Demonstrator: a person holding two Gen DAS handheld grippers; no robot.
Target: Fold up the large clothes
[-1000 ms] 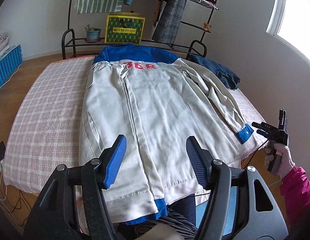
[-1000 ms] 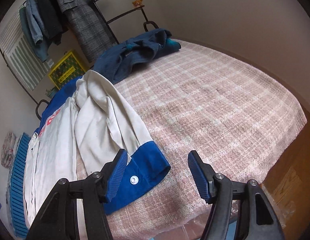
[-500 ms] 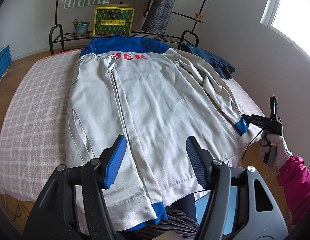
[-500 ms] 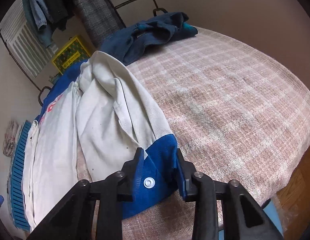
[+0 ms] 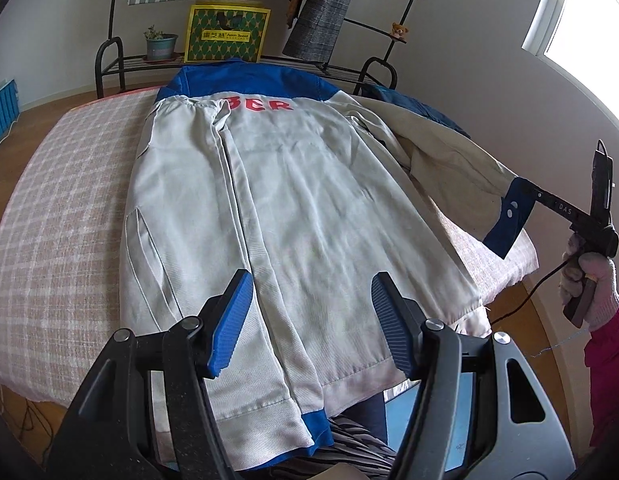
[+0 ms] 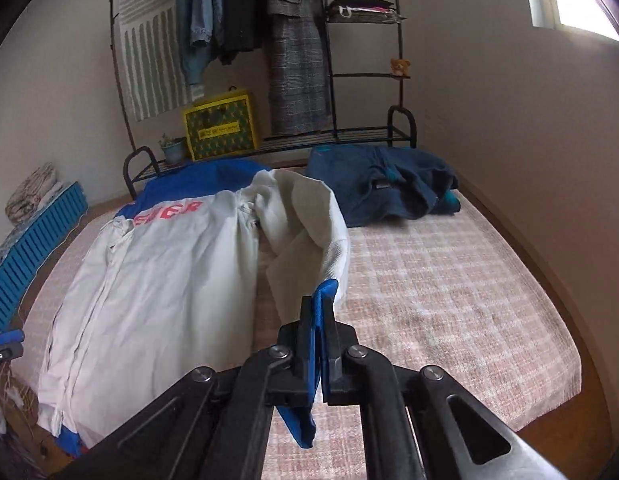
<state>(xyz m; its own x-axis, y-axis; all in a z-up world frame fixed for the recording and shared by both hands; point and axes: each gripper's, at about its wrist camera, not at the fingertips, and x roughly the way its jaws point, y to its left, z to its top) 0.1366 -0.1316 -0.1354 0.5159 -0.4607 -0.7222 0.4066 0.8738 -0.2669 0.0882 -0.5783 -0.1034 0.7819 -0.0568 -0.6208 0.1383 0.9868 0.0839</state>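
A white jacket (image 5: pixel 293 208) with a blue yoke and red letters lies back-up on the pink checked bed (image 5: pixel 61 216). My left gripper (image 5: pixel 309 312) hovers open above the jacket's hem, nothing between its fingers. My right gripper (image 6: pixel 318 320) is shut on the blue cuff (image 6: pixel 323 300) of the right sleeve (image 6: pixel 309 220), which hangs lifted off the bed. In the left wrist view the cuff (image 5: pixel 509 216) is raised at the right edge, pinched by the right gripper (image 5: pixel 527 192) held in a gloved hand (image 5: pixel 589 284).
A dark blue garment (image 6: pixel 385 184) lies bunched at the bed's far right corner. Behind the bed stands a black metal rack (image 6: pixel 349 132) with hanging clothes, a yellow box (image 6: pixel 221 128) and a potted plant (image 5: pixel 159 44). A blue crate (image 6: pixel 33 240) sits on the floor left.
My right gripper closed on the blue cuff, then rose and rolled, lifting the sleeve off the bed. My left gripper sank slightly toward the hem and stayed open.
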